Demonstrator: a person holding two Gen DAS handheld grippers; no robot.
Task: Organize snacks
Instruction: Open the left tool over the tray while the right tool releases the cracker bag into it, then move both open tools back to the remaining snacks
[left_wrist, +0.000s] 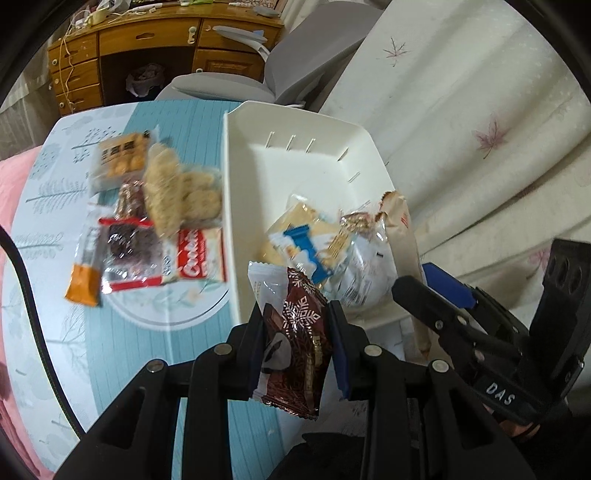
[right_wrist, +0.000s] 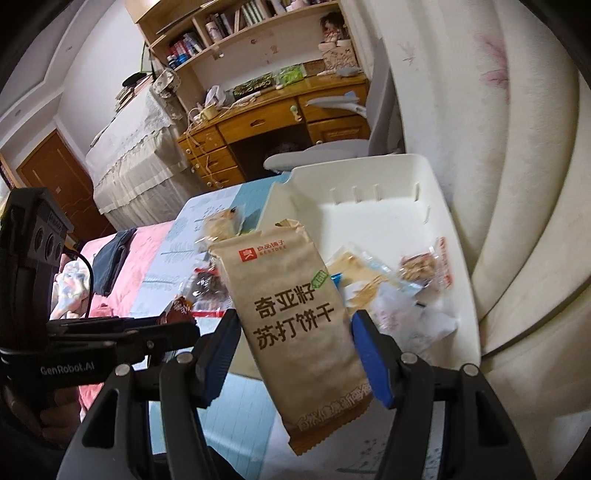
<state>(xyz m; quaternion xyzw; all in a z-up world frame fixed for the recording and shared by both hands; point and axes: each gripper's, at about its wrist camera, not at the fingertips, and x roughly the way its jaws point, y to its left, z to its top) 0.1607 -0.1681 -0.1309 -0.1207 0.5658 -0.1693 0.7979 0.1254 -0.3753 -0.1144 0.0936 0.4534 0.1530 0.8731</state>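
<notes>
The white bin (left_wrist: 236, 206) is sitting on the table (left_wrist: 155, 325) just past both grippers, with a few snacks already lying in its near end and more snacks (left_wrist: 147, 218) waiting in a pile to its left. The right gripper (right_wrist: 291, 354) is holding a tan cracker pack (right_wrist: 295, 325) between its jaws, with the long side pointing up and away toward the bin, and this hand looks like the nearer one to the bin's near right corner. The left gripper (left_wrist: 295, 343) is squeezing a brown snack pack (left_wrist: 295, 350) tight, long side up, right at the bin's near left edge, so I think both packs are only needing to go a little farther and then drop in.
</notes>
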